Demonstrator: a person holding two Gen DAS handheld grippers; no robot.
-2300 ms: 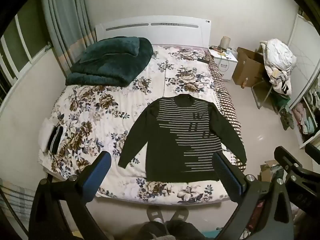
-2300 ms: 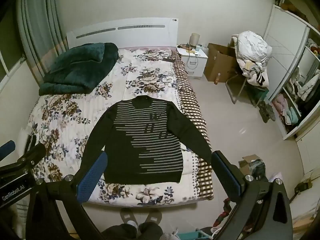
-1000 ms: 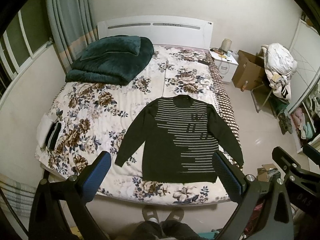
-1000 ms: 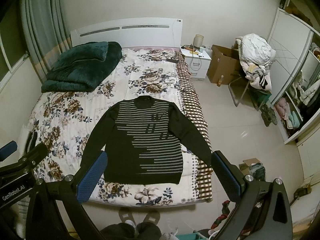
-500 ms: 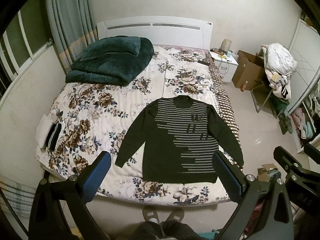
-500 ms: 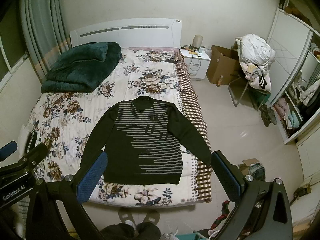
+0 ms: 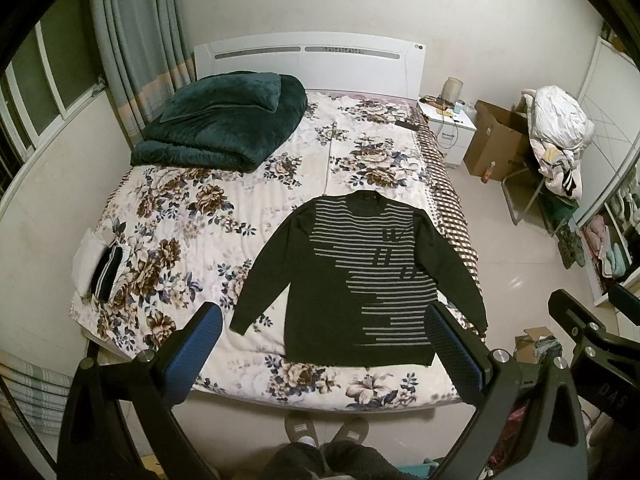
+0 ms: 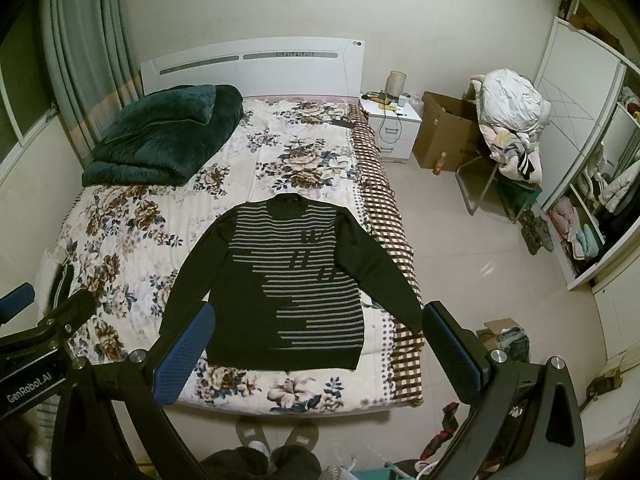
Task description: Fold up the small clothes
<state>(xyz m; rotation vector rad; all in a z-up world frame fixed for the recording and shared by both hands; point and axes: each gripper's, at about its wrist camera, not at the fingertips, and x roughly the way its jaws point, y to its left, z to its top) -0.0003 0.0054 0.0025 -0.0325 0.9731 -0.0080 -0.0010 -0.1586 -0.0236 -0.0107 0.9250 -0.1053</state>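
Observation:
A dark sweater with grey stripes [image 7: 360,276] lies spread flat, front up, on the floral bedspread [image 7: 192,220], collar to the far side, sleeves angled out. It also shows in the right wrist view [image 8: 288,280]. My left gripper [image 7: 320,336] is open and empty, held high above the bed's foot edge. My right gripper [image 8: 316,340] is open and empty at the same height beside it. Neither touches the sweater.
A folded dark green blanket [image 7: 220,120] lies at the bed's far left. A small folded pile [image 7: 100,264] sits at the left edge. To the right are a nightstand [image 7: 448,124], a cardboard box [image 7: 496,144], a chair with clothes [image 7: 556,128] and an open wardrobe [image 8: 592,208]. Slippered feet [image 7: 324,436] stand below.
Both grippers drifted slightly, so the view of the bed shifted a little. The sweater has not moved and both jaws stay open.

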